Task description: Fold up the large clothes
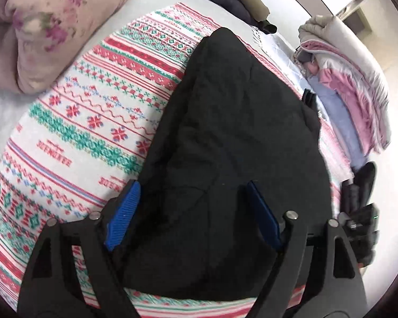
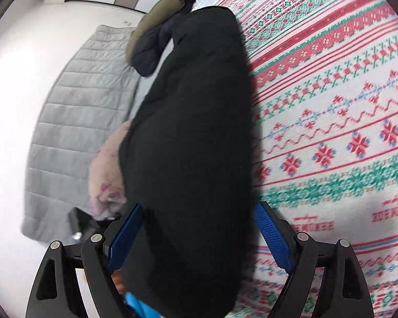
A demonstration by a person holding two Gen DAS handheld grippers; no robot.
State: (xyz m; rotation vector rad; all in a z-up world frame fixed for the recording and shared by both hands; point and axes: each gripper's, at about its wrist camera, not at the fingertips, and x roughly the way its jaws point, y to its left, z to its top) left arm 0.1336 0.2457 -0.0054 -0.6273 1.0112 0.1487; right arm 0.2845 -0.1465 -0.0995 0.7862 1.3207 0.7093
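Observation:
A thick black padded garment [image 1: 225, 137] lies folded on a bed covered by a red, green and white patterned blanket [image 1: 87, 122]. My left gripper [image 1: 192, 212] is open, its blue pads [image 1: 124, 212] straddling the garment's near end without pinching it. In the right wrist view the same black garment [image 2: 193, 137] runs up the middle, seemingly lifted over the blanket [image 2: 331, 106]. My right gripper [image 2: 199, 233] is open wide, its blue pads [image 2: 273, 235] either side of the bulky fabric. The right gripper's body [image 1: 360, 212] shows at the right of the left view.
A pink floral pillow [image 1: 47, 26] lies at the far left. A dark navy and olive jacket [image 2: 159, 34] lies beyond the garment. A grey quilted item [image 2: 77, 122] and stacked pink and grey bedding [image 1: 350, 79] lie to the sides.

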